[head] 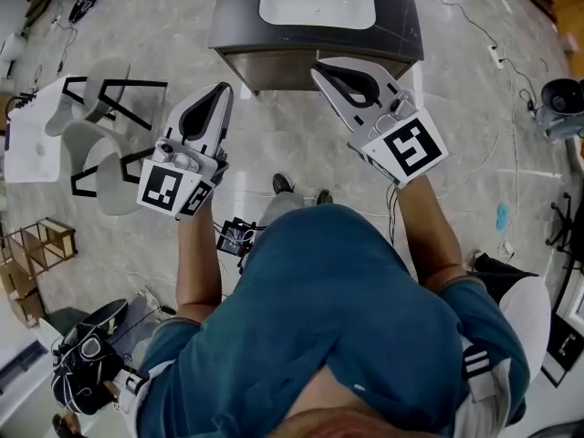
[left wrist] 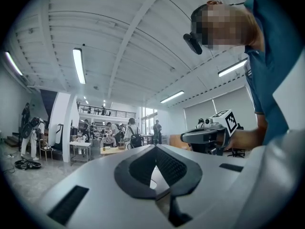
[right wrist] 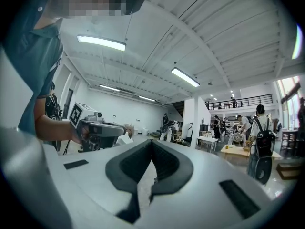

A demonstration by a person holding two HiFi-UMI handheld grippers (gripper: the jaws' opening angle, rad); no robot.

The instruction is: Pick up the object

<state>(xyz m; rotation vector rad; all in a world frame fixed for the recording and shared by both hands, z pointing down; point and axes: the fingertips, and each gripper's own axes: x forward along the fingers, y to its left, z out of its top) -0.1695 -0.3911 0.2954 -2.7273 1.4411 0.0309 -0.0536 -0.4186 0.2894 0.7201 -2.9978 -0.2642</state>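
both smooth grey, pointed, shut, left tongs (head: 222, 91), right tongs (head: 319, 68)

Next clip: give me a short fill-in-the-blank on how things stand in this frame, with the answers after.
1. The fingers of the left gripper and the right gripper are ___, with nothing between them.
2. The basin set in the dark cabinet is ___ in colour.
3. The chairs stand on the person's ___ side.
Missing words: shut; white; left.
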